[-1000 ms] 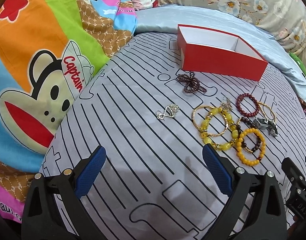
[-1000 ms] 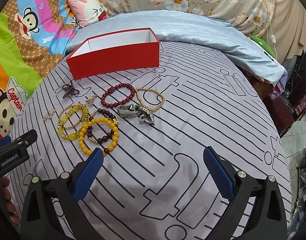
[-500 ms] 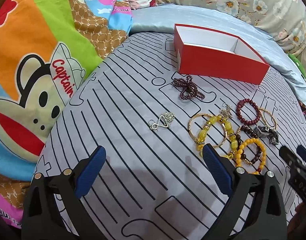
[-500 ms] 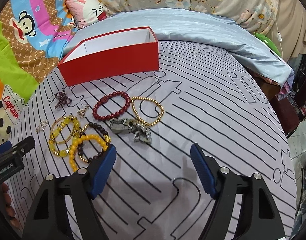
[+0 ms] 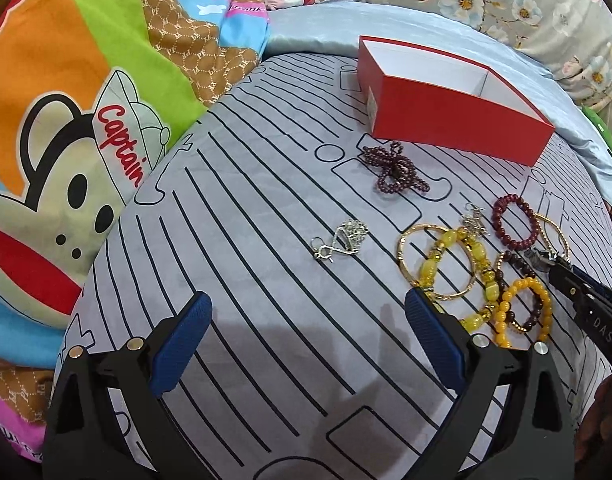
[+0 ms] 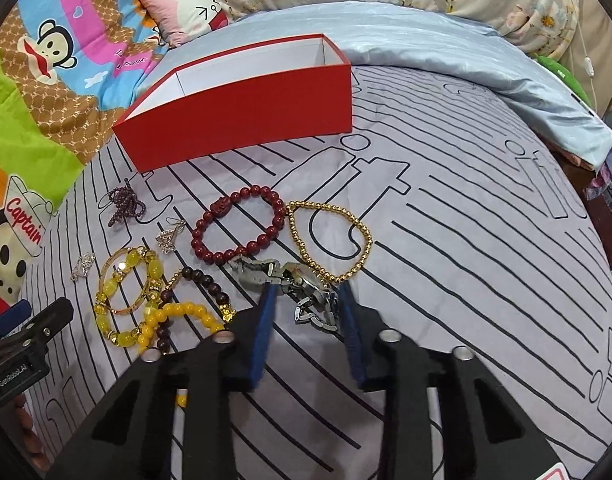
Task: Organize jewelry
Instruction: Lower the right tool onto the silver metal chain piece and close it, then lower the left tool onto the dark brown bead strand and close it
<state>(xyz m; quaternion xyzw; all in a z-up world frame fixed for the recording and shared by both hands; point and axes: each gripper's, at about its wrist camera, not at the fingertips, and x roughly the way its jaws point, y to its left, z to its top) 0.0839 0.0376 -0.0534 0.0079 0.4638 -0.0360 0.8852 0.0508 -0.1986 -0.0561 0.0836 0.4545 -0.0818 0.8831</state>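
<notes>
Straddling the metal watch [image 6: 296, 284], right gripper [image 6: 306, 300] has its jaws partly closed, one blue pad on each side of the band; cannot tell if the pads actually touch it, so not a confirmed grasp. Watch lies on the grey striped bed cover [image 6: 466, 240], near edge of the jewelry cluster. Gold bead bracelet [image 6: 330, 236] sits just right of and beyond the watch, dark red bead bracelet [image 6: 238, 228] just beyond-left, touching or nearly touching the gold one. Left of the watch: brown bead bracelet [image 6: 204, 284], orange-yellow bead bracelet [image 6: 182, 316] overlapping it, yellow stone bracelet with gold bangle [image 6: 128, 284] further left. Small silver earring [image 6: 170, 236] between the yellow piece and the red bracelet. Purple bead tangle [image 6: 126, 204] near the box's left corner. Red box [image 6: 242, 120] stands open at the far side, white inside, nothing visible in it.

Left gripper [image 5: 308, 320] hovers low over bare cover, jaws spread wide, holding nothing. Silver chain piece [image 5: 340, 238] lies ahead of it, apart from the rest. Cartoon monkey blanket [image 5: 66, 160] on the left.
</notes>
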